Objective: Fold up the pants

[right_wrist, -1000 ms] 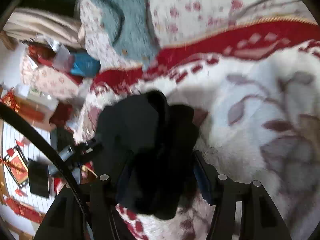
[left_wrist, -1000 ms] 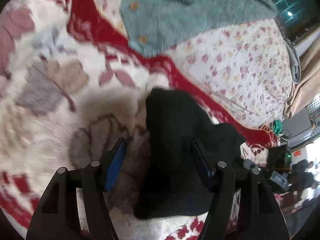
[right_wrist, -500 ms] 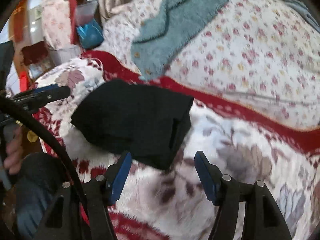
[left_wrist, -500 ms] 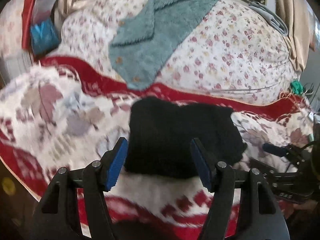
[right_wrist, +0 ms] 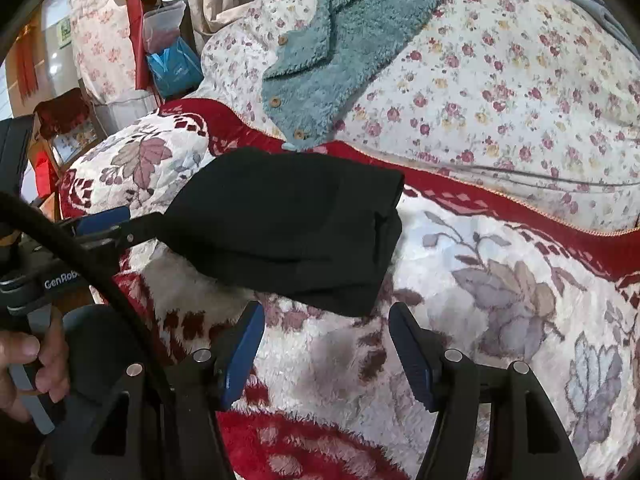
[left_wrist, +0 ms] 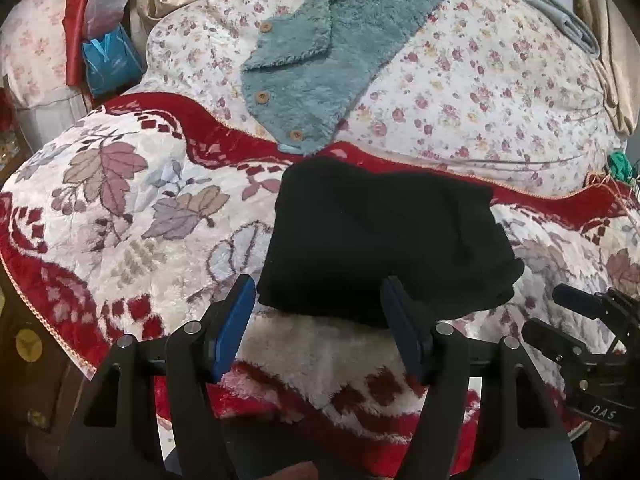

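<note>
Both grippers, left and right, stand wide open and empty. The black pants lie as a compact bundle on the blanket, just ahead of both jaws. Folding looks done; any next move is only light tidying.

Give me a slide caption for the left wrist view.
Open left gripper before folded black pants on a floral blanket.

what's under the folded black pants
The black pants lie on the red-and-white leaf-print blanket, which shows all around them. The blanket directly beneath, and anything there, is covered.
</note>
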A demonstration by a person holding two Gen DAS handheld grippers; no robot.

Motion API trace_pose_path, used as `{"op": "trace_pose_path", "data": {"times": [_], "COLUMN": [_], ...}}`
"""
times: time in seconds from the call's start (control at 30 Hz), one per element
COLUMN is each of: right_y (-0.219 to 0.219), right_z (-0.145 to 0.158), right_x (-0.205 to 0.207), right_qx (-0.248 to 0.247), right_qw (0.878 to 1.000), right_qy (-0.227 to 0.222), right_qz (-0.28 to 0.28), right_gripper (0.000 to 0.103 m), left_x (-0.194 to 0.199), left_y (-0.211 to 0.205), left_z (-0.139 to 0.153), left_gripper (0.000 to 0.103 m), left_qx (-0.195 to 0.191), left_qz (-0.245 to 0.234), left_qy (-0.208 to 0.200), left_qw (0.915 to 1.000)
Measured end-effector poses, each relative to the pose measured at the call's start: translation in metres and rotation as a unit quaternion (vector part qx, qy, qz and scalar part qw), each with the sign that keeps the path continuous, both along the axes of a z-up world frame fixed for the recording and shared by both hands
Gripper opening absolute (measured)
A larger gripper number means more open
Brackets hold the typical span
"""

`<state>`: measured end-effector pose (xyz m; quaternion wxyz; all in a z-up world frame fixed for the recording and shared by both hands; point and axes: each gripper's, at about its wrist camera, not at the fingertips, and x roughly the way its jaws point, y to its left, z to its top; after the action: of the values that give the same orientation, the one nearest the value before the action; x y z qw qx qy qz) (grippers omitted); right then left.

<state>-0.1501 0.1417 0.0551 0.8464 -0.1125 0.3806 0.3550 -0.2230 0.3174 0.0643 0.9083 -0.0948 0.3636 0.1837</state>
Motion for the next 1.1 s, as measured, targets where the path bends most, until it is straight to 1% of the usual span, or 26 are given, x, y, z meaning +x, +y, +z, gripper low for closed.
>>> {"op": "trace_pose_path", "data": {"times": [0.1, 0.17, 0.3, 0.4, 0.77, 0.93, 1.1], "right_y": [-0.001, 0.0, 0.0, 0.001, 0.003, 0.003, 0.001], "right_z": [-0.001, -0.001, -0.002, -0.002, -0.003, -0.002, -0.002], "right_x": [-0.001, -0.001, -0.003, -0.003, -0.005, -0.007, -0.007], "right_qx": [0.003, 0.002, 0.003, 0.003, 0.003, 0.003, 0.004], "right_qw": [1.0, 1.0, 1.0, 1.0, 1.0, 1.0, 1.0], "right_qy": [0.003, 0.003, 0.003, 0.003, 0.0, -0.004, -0.007], "right_qz": [0.002, 0.004, 0.008, 0.01, 0.018, 0.02, 0.017], "right_gripper": [0.063, 0.063, 0.063, 0.063, 0.063, 0.063, 0.063], "left_x": [0.001, 0.001, 0.002, 0.002, 0.003, 0.005, 0.006], "left_y": [-0.001, -0.001, -0.003, -0.004, -0.003, -0.001, -0.003], "left_z": [0.0, 0.001, 0.001, 0.001, -0.004, -0.007, -0.009], "left_gripper": [0.067, 0.072, 0.077, 0.078, 0.078, 0.078, 0.078], "left_qx": [0.008, 0.013, 0.018, 0.027, 0.005, -0.002, 0.005], "left_qz": [0.008, 0.009, 0.006, 0.011, 0.009, 0.01, 0.012], "left_qy": [0.002, 0.003, 0.004, 0.006, 0.012, 0.024, 0.032], "left_qw": [0.9999, 0.9999, 0.9998, 0.9996, 0.9999, 0.9997, 0.9994]}}
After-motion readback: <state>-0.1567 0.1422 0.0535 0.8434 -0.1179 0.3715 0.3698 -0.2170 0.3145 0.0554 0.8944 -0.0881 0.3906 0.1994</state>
